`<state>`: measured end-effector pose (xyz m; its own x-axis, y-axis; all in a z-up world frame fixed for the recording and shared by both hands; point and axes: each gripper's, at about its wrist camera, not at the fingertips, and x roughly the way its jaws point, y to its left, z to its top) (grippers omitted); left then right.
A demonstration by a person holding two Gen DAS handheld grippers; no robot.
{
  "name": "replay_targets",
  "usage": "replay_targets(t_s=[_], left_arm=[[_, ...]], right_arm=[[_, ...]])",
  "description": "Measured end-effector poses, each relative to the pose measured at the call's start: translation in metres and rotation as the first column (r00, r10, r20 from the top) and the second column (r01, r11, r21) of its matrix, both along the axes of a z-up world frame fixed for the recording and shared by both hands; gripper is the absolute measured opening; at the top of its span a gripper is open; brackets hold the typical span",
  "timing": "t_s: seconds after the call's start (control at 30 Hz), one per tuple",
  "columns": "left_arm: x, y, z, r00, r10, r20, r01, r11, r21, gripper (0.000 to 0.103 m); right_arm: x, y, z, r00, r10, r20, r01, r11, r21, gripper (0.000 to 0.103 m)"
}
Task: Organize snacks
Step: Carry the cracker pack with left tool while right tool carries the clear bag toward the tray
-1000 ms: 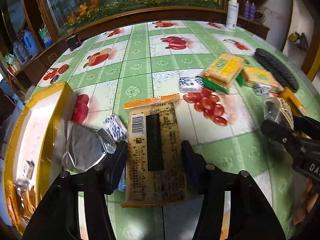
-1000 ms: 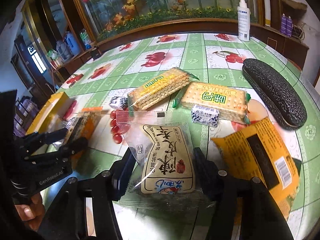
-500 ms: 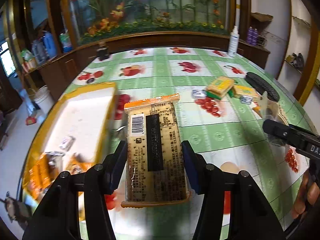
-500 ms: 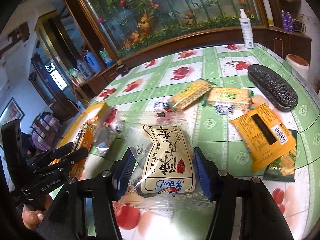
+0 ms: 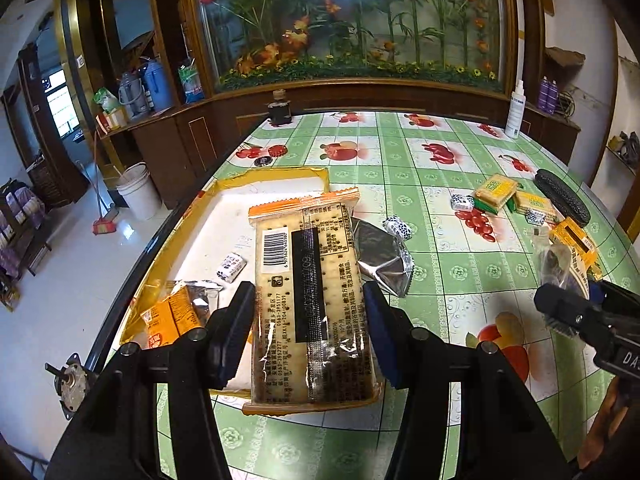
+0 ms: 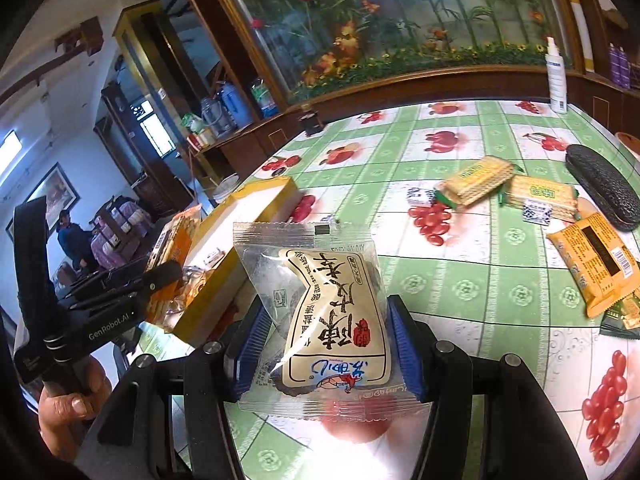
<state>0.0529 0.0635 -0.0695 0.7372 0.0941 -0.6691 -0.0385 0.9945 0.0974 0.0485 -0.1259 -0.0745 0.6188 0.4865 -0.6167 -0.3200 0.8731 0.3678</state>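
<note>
The table [image 5: 460, 280] in its green fruit-print cloth carries the gold-rimmed box [image 5: 280, 188] at its left edge, already holding a few small packets, and that box is where the coming move is judged to end. The left gripper [image 5: 308, 332] hangs over the box's near right corner, so it is the nearer of the two, with the box ahead and to the left of its fingers. Its jaws stand part-way apart, clamped on the long sides of the orange-edged cracker pack [image 5: 310, 304], whose long axis runs straight out along the fingers toward the box. The right gripper [image 6: 326, 354] sits further right over bare cloth, the box off to its left, its jaws likewise closed on the clear plum-candy bag [image 6: 320, 316], lengthwise too. Loose snacks lie far right
</note>
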Motion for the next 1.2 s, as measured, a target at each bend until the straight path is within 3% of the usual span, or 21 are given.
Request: replay_targets(t_s=[0.53, 0.8, 1.2], left_arm=[[-0.012, 0.016, 0.007, 1.0, 0.01, 0.024, -0.009, 0.999, -0.048, 0.053], [-0.009, 0.027, 0.002, 0.999, 0.028, 0.016, -0.027, 0.997, -0.067, 0.053], [-0.001, 0.046, -0.009, 0.997, 0.071, -0.009, -0.071, 0.995, -0.075, 0.053]], right_arm=[[-0.01, 0.022, 0.01, 0.999, 0.032, 0.027, -0.03, 0.998, -0.054, 0.06], [-0.012, 0.046, 0.016, 0.995, 0.018, 0.103, 0.009, 0.967, -0.256, 0.06], [0.001, 0.075, 0.006, 0.992, 0.039, 0.12, 0.016, 0.905, -0.424, 0.06]])
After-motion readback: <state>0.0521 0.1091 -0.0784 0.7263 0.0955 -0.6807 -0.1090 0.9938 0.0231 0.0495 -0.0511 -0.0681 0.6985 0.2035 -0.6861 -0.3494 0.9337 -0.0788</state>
